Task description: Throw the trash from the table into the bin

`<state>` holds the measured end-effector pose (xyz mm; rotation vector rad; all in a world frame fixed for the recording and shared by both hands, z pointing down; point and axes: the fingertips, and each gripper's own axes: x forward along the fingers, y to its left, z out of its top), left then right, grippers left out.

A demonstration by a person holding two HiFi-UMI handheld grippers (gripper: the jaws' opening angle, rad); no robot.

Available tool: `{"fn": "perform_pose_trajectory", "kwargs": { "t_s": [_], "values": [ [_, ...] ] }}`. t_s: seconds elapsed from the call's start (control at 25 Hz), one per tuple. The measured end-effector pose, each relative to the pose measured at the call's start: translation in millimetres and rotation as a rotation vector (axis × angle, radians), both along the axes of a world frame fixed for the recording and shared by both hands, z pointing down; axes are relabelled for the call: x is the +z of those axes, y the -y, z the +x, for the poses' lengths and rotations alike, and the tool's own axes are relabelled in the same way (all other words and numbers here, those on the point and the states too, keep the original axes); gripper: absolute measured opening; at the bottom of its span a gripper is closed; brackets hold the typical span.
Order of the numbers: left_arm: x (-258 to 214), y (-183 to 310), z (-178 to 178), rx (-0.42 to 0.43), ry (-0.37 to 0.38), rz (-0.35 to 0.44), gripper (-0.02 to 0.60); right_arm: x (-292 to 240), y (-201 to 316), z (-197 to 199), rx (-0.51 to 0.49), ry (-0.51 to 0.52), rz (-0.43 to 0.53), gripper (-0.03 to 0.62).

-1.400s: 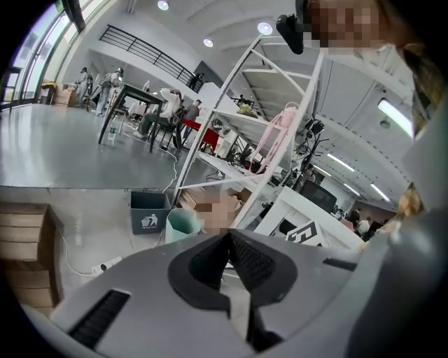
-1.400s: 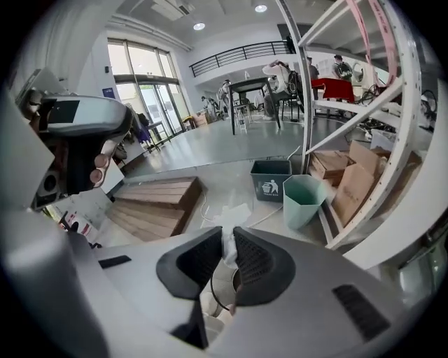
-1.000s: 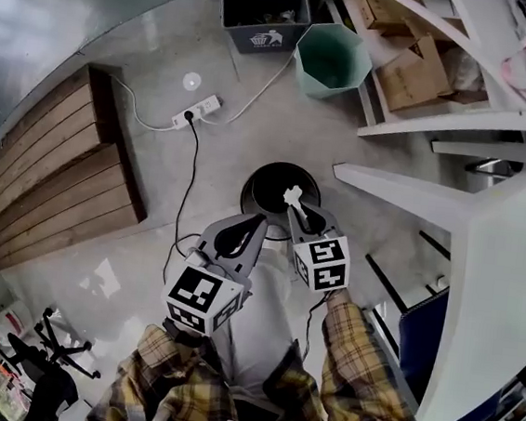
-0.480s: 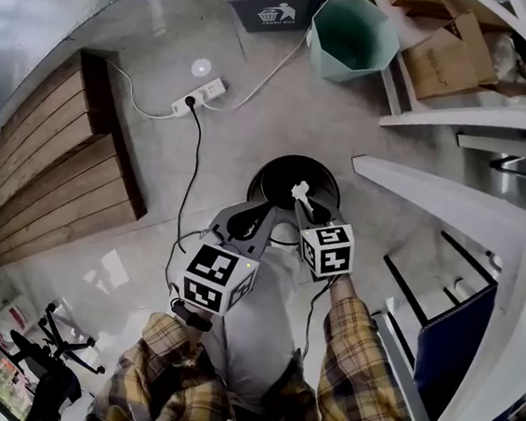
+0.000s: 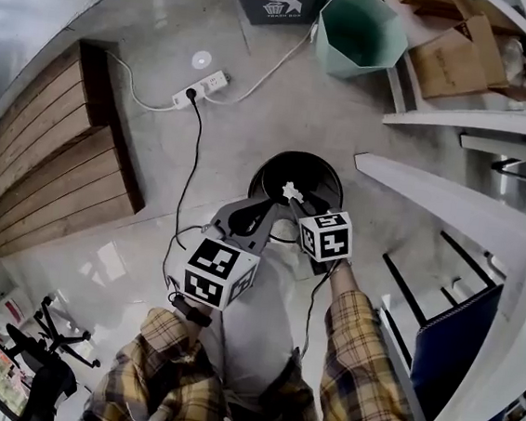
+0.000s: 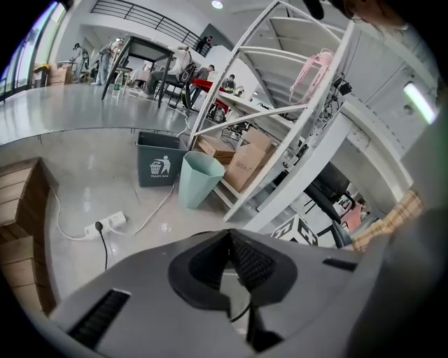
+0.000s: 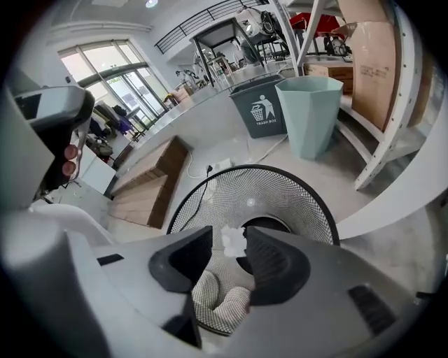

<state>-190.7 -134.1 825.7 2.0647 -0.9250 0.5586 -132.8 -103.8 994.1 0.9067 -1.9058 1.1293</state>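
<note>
Far off on the floor ahead of me, the dark grey bin (image 5: 281, 6) carries a white pictogram of a figure dropping litter, with "TRASH BOX" beneath it. The print on the cardboard box (image 7: 371, 70), far right, is too small to read.

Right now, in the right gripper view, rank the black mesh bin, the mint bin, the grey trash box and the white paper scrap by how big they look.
1. black mesh bin, nearest the camera.
2. mint bin.
3. grey trash box, partly hidden behind it, so that gap is unsure.
4. white paper scrap.
</note>
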Motion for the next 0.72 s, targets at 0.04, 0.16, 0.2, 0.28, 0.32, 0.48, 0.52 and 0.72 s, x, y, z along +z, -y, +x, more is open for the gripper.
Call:
{"fn": "perform_pose_trajectory", "kwargs": {
  "t_s": [0.04, 0.16, 0.2, 0.28, 0.32, 0.48, 0.52, 0.72],
  "values": [
    [-2.4, -0.7, -1.4, -0.002, 0.000, -0.001, 0.009, -2.5, -1.5, -0.2, -0.005, -0.002, -0.004, 0.130],
    [-11.3, -3.2, -6.3, -0.007, 0.009, -0.002, 0.009, -13.0, -6.6, 0.8, -0.005, -0.007, -0.013, 0.130],
    [-15.2, -4.0, -7.3, -0.010, 0.011, -0.003, 0.009, -17.6, -8.2, 1.4, 0.000, -0.007, -0.014, 0.130],
    [-25.0, -5.9, -7.6, -0.018, 0.010, -0.009, 0.009, -28.6, -11.3, 3.1, 0.012, -0.008, -0.014, 0.130],
    [-30.4, -7.5, -7.6, -0.020, 0.010, -0.013, 0.009, -35.1, -12.7, 3.9, 0.017, -0.011, -0.013, 0.130],
    [-59.7, -13.2, -5.8, -0.021, 0.005, -0.020, 0.009, -69.0, -15.9, 5.4, 0.032, -0.015, -0.010, 0.130],
    [-69.7, -15.3, -4.5, -0.019, 0.002, -0.020, 0.009, -80.3, -16.7, 5.5, 0.038, -0.013, -0.008, 0.130],
    [-128.8, -23.6, 9.1, 0.007, -0.017, -0.010, 0.009, -149.1, -18.9, 8.5, 0.071, 0.005, 0.013, 0.130]
  ]
}}
